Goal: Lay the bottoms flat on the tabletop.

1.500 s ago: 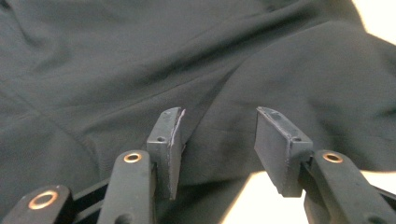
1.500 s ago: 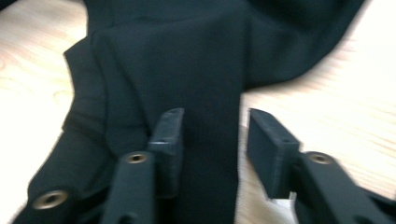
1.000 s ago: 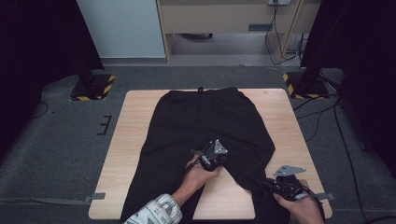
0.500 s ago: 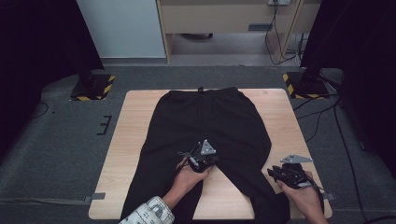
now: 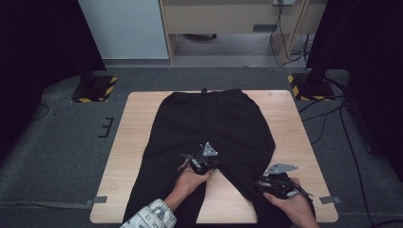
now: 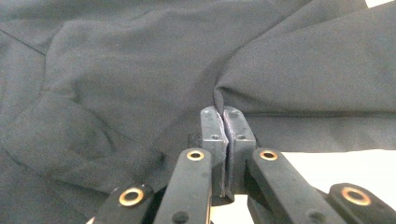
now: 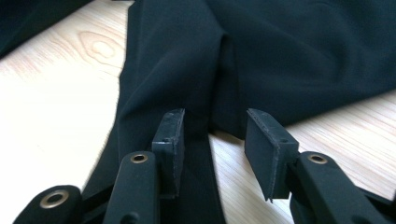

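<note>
Black trousers (image 5: 214,118) lie flat on the wooden table (image 5: 138,123), waistband at the far edge and legs running toward me. My left gripper (image 5: 203,160) sits at the crotch where the legs part. In the left gripper view it (image 6: 226,135) is shut on a thin fold of the black cloth (image 6: 140,79). My right gripper (image 5: 266,182) rests low on the outer edge of the right leg. Its jaws (image 7: 212,135) have just been opening and stand apart, with a ridge of the leg's cloth (image 7: 196,70) between them and the pads off it.
Bare wood (image 5: 223,199) shows between the two legs near the front edge. Two stands with yellow and black striped bases (image 5: 95,88) (image 5: 309,85) flank the table's far corners. Cables (image 5: 332,114) trail over the grey floor at the right.
The left gripper has drifted a little to the left with the cloth in it. The right gripper has shifted left along the right leg's edge.
</note>
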A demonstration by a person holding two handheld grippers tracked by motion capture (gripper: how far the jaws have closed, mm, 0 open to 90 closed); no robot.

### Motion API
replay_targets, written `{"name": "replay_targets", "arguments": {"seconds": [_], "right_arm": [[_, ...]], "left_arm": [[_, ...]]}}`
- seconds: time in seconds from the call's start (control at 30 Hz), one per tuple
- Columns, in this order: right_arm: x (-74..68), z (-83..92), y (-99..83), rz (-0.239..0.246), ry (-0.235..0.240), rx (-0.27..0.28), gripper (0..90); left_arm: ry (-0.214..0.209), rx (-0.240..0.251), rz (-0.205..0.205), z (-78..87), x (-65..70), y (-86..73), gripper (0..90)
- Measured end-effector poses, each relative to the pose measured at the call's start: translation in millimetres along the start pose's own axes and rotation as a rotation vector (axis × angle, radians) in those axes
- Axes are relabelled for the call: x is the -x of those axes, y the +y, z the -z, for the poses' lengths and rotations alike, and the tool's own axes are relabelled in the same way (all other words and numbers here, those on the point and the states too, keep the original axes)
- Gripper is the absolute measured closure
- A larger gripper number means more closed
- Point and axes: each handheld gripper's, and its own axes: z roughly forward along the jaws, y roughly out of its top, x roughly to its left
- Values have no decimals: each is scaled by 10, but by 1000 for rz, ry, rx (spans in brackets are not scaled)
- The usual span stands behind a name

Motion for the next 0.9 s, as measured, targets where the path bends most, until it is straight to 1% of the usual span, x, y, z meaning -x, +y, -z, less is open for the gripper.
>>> {"name": "replay_targets", "arguments": {"seconds": [0.03, 0.07, 0.13, 0.2, 0.23, 0.27, 0.3, 0.33, 0.4, 0.43, 0.53, 0.57, 0.6, 0.67, 0.73, 0.8, 0.83, 0.87, 0.9], "right_arm": [[-20, -22, 14, 2, -8, -3, 549], [-50, -54, 26, 20, -21, -9, 532], [-86, -97, 34, 37, -34, -21, 491], [-128, -113, 49, 59, -23, -15, 457], [-133, -106, 54, 73, -10, -10, 440], [-121, -85, 58, 75, 1, -7, 428], [-100, -57, 59, 66, 6, 4, 429], [-55, -6, 56, 46, 4, 26, 440], [69, 102, 39, -4, -17, 78, 477], [134, 144, 28, -32, -35, 90, 494], [308, 185, -6, -84, -102, 100, 550], [346, 166, -10, -96, -129, 85, 544], [369, 132, -8, -107, -134, 73, 526], [372, 49, 13, -132, -124, 66, 456], [343, -33, 48, -132, -111, 63, 408], [309, -109, 85, -128, -123, 50, 403], [298, -148, 102, -119, -129, 45, 424], [284, -188, 117, -114, -128, 31, 469], [265, -215, 127, -95, -144, 41, 541]], "left_arm": [[-1, 0, 1, 0, -2, 0, 874], [1, 0, -2, 0, -1, 0, 874], [1, -1, -7, 2, 5, 0, 874], [-3, -8, -14, 12, 4, -4, 874], [-2, -10, -17, 20, 4, -9, 874], [-5, -10, -18, 26, 1, -14, 874], [-5, -11, -18, 34, -1, -20, 874], [-4, -15, -22, 45, -5, -25, 874], [-6, -15, -23, 50, -7, -30, 874], [-7, -15, -20, 48, -6, -31, 875], [-5, -14, -22, 42, -6, -32, 875], [-3, -12, -22, 39, -4, -32, 875], [-3, -12, -22, 38, -3, -31, 875], [-3, -12, -21, 39, -3, -30, 875], [-5, -10, -21, 40, -7, -30, 874], [-7, -1, -21, 43, -2, -30, 873], [-11, 8, -19, 48, 3, -27, 873], [-12, 17, -23, 55, 5, -23, 872], [-14, 18, -26, 67, 5, -17, 872]]}}
